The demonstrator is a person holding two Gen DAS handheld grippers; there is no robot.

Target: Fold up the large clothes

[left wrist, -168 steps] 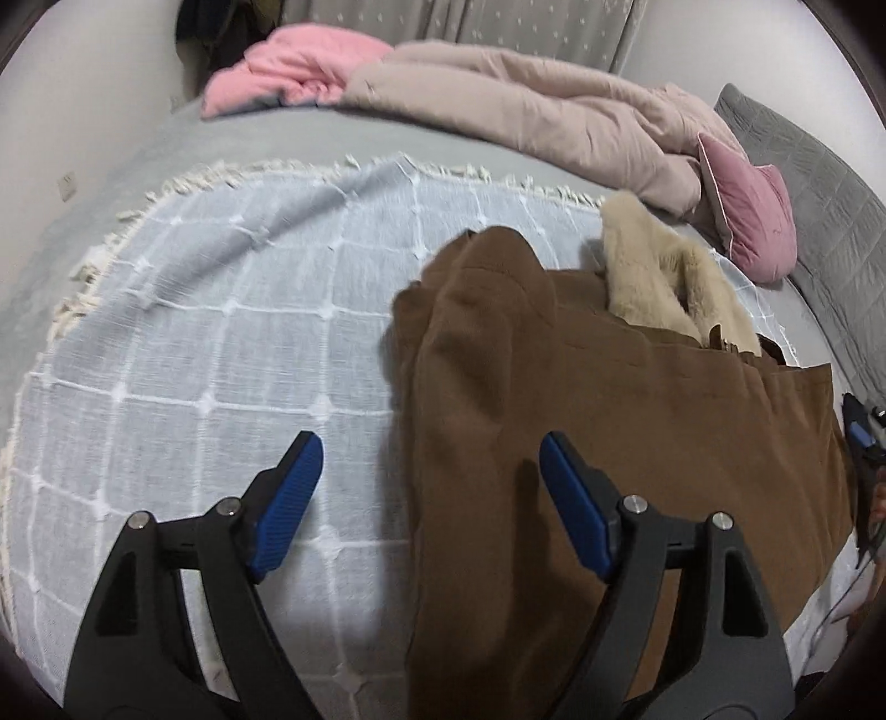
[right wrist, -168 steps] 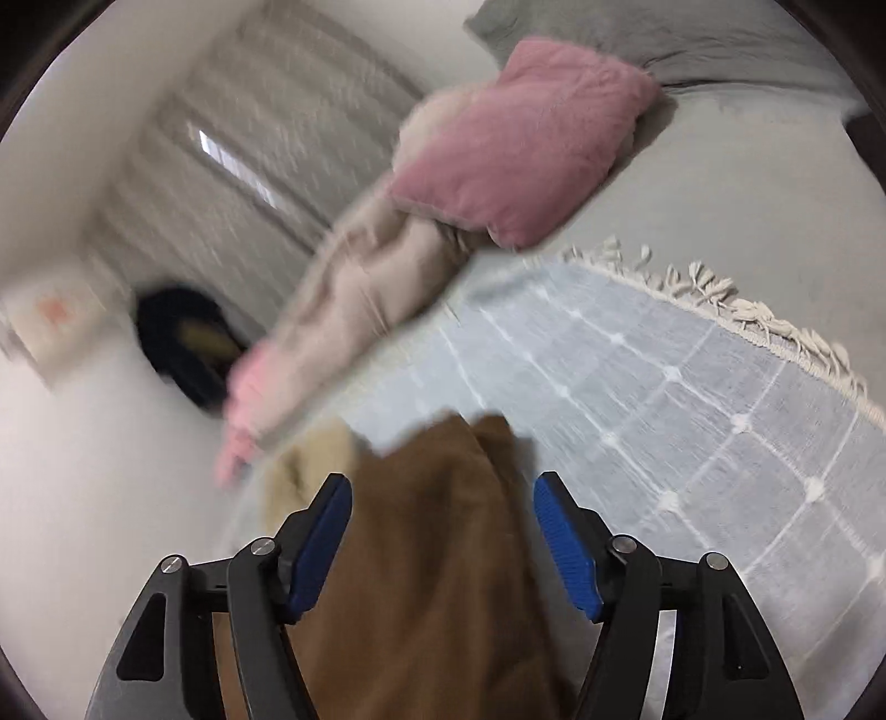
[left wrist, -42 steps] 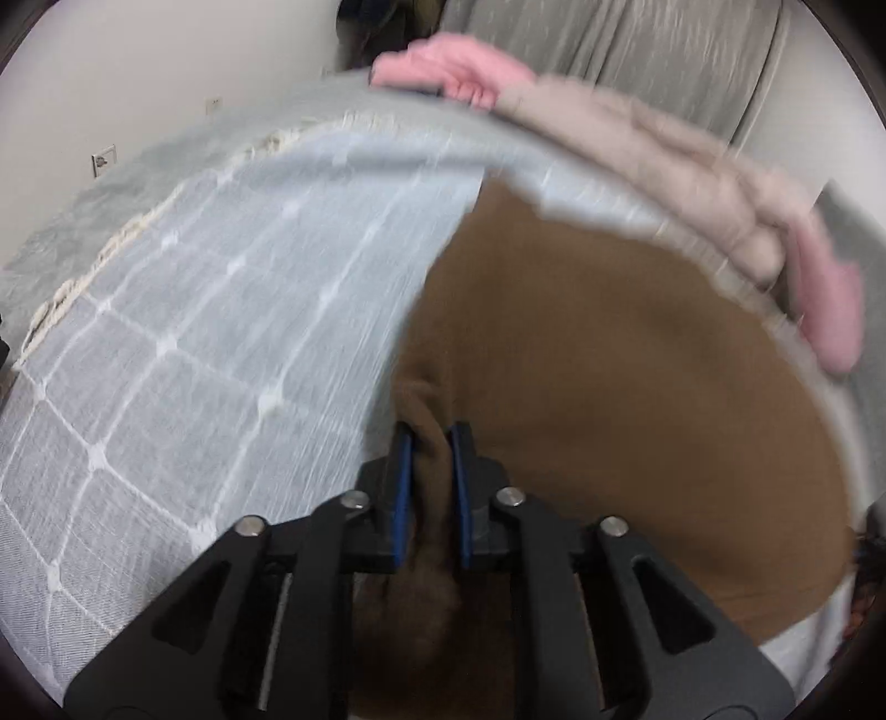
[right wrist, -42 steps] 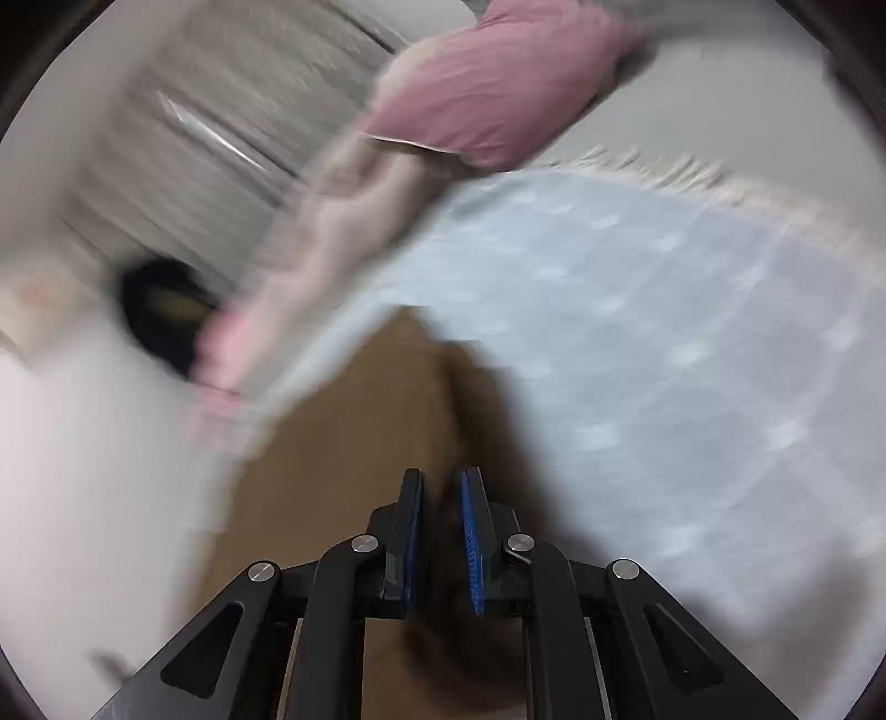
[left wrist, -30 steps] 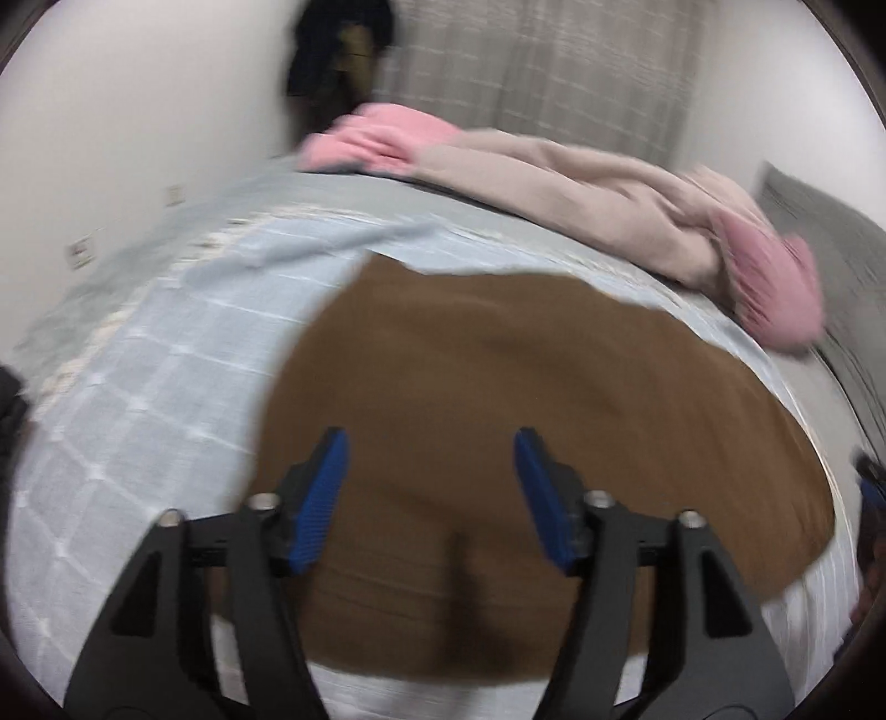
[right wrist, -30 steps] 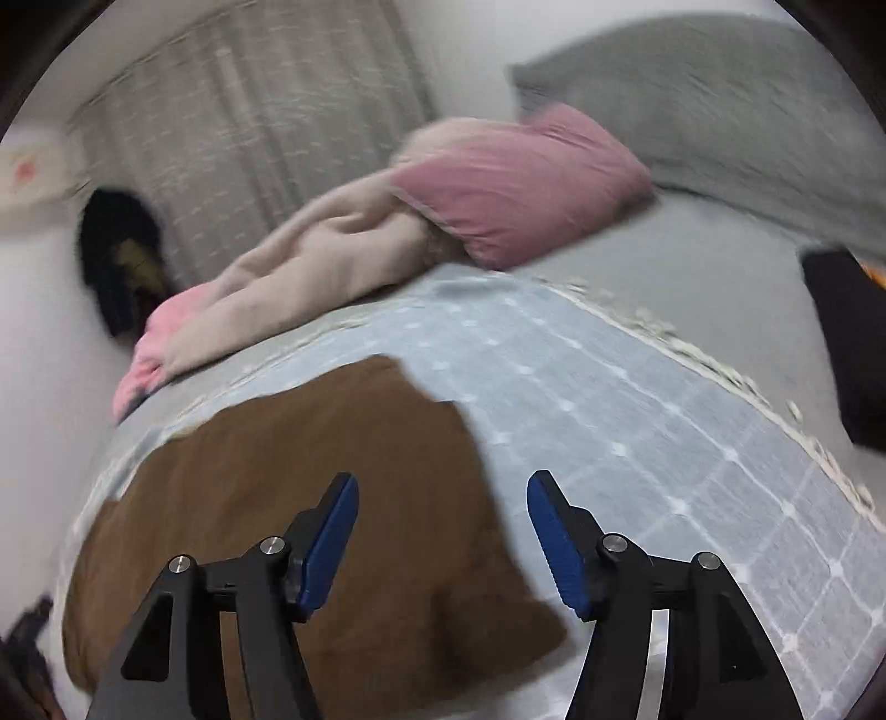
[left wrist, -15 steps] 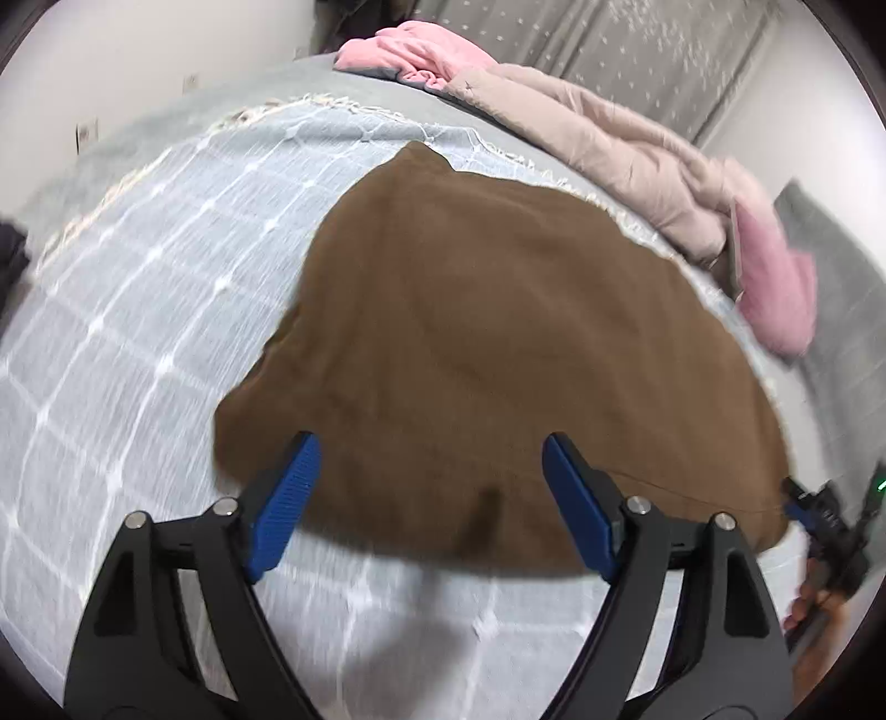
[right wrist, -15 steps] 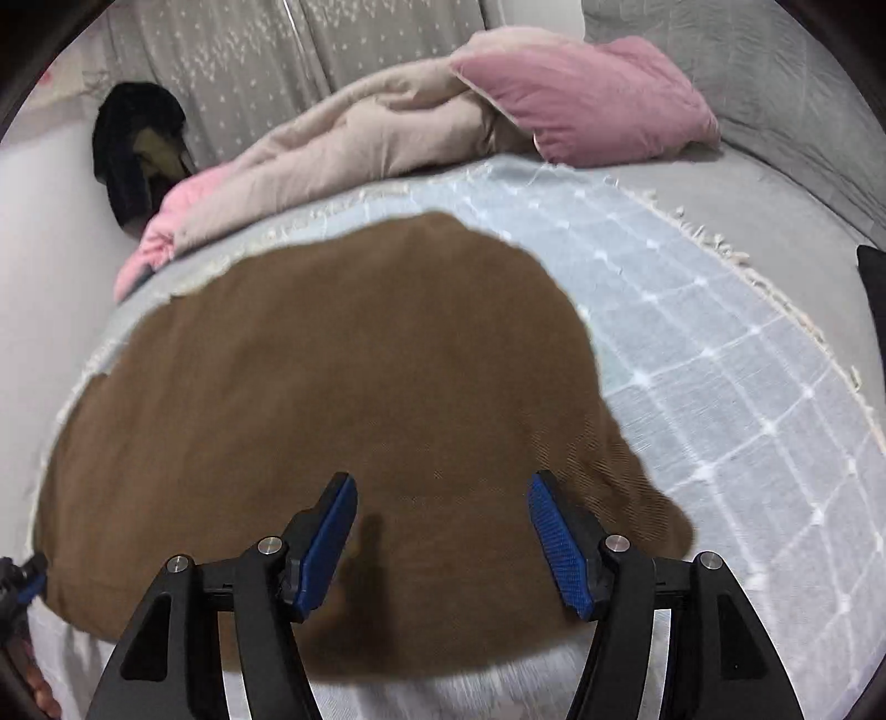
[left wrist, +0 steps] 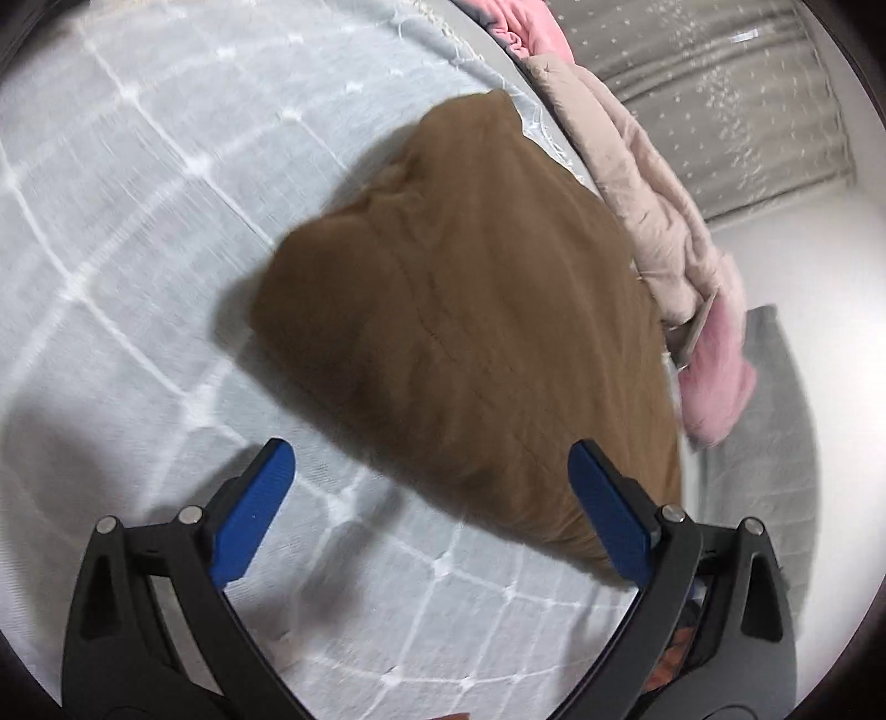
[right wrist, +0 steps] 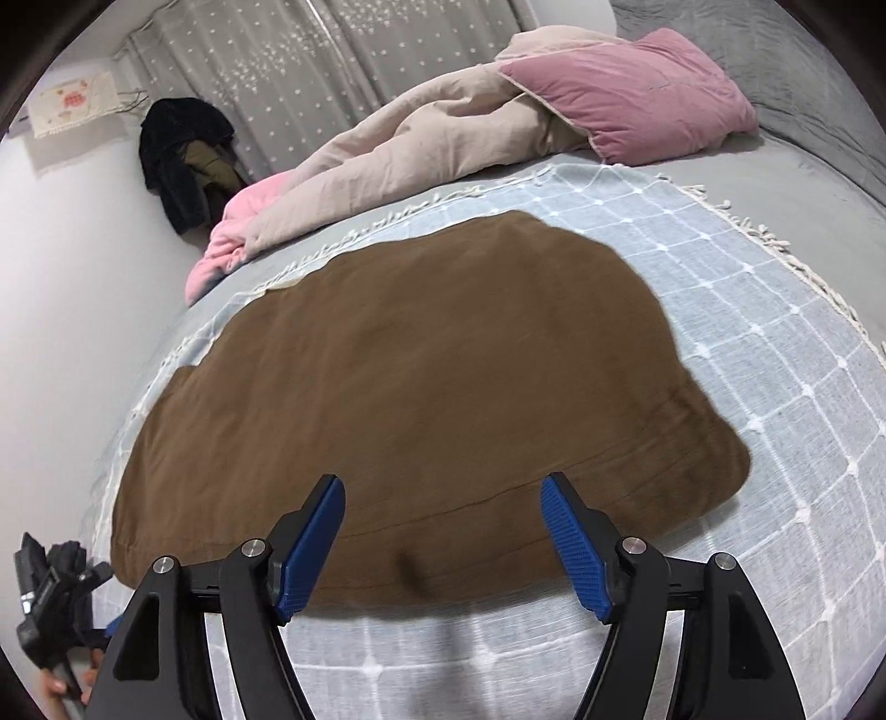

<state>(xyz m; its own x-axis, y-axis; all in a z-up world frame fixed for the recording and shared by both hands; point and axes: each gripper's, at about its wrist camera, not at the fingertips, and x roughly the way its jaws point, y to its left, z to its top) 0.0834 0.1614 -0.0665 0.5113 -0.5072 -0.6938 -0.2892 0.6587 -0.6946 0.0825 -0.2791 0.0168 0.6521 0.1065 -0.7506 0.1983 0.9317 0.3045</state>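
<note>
A large brown garment [right wrist: 432, 376] lies folded and flat on a light blue checked blanket [right wrist: 775, 354] on the bed. It also shows in the left wrist view [left wrist: 476, 332]. My left gripper [left wrist: 432, 509] is open and empty, above the garment's near edge, with the blanket [left wrist: 138, 194] below it. My right gripper [right wrist: 443, 537] is open and empty over the garment's near hem. The left gripper also shows at the lower left of the right wrist view [right wrist: 50, 598].
A beige and pink quilt [right wrist: 421, 144] and a pink pillow [right wrist: 637, 94] lie at the far side of the bed. A grey pillow [right wrist: 803, 50] is at the far right. Dark clothes [right wrist: 183, 155] hang by the wall, and curtains [right wrist: 343, 61] are behind.
Both grippers let go of the brown garment, opened and pulled back. The garment now lies spread flat. The left gripper has since swung left and tilted.
</note>
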